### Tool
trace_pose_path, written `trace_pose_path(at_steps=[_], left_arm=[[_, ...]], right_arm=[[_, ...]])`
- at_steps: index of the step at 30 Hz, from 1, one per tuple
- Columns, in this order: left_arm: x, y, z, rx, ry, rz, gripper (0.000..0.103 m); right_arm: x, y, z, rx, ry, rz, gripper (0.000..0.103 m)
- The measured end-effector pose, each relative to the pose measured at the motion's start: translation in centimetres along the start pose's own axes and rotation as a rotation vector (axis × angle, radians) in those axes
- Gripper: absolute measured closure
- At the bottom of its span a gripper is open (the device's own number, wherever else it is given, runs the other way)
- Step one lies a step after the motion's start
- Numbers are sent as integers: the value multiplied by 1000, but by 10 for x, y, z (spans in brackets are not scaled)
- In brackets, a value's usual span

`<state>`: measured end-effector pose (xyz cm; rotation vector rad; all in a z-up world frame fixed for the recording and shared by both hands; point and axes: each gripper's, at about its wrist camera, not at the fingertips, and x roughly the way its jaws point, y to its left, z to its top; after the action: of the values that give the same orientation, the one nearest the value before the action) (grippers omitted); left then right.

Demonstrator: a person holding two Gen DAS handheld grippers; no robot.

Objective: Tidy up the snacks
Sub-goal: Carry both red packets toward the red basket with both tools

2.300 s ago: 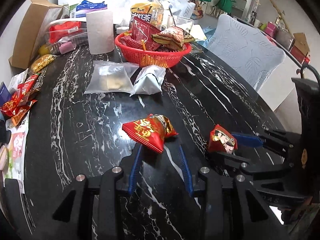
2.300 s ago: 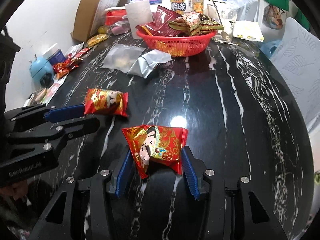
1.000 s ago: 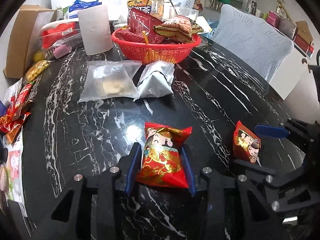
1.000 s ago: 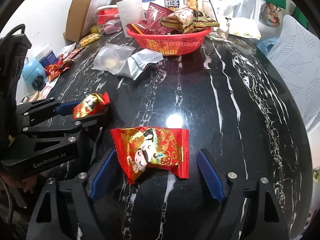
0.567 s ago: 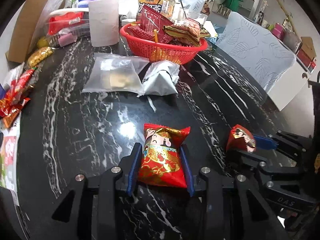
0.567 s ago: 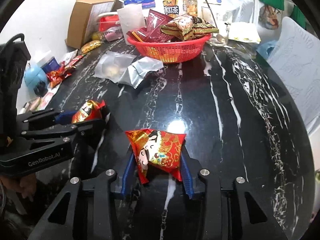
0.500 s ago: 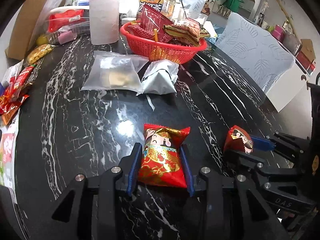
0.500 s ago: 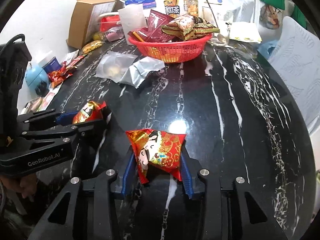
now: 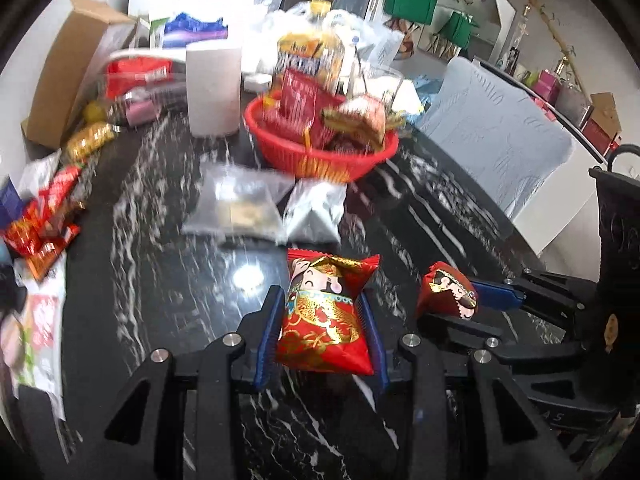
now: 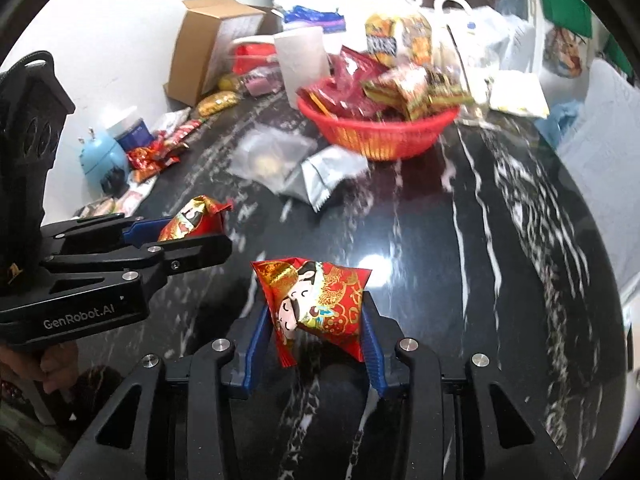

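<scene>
- Gripping two red snack packets, I have one in each gripper: left gripper (image 9: 322,340) clamped on the left packet (image 9: 325,314), lower centre; right gripper (image 10: 316,346) clamped on the right packet (image 10: 316,304).
- Risk: glossy puffed wrappers could slip from my pads on the way to the red basket (image 10: 380,136), upper centre.
- Count: two packets, two grippers, one basket; clear pouch (image 9: 236,208) and silver pouch (image 9: 314,216) lie on the worktop (image 9: 160,280).
</scene>
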<state>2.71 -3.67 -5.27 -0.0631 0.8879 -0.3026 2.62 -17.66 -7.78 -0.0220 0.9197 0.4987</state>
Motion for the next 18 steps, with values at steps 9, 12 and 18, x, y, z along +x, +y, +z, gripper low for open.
trace_pose_path(at_steps=[9,12,18], left_arm=[[-25,-3,35,20,-83,-46,66],[-31,-2,46,24,-116,-40,66],[-35,-3,69,46,-158,-26,66]], right_arm=[[-23,8,34,-55,-88,8,62],[-30,9,46,-70,-115,-9,62],[-36,6,69,-82,-149,-18,62]])
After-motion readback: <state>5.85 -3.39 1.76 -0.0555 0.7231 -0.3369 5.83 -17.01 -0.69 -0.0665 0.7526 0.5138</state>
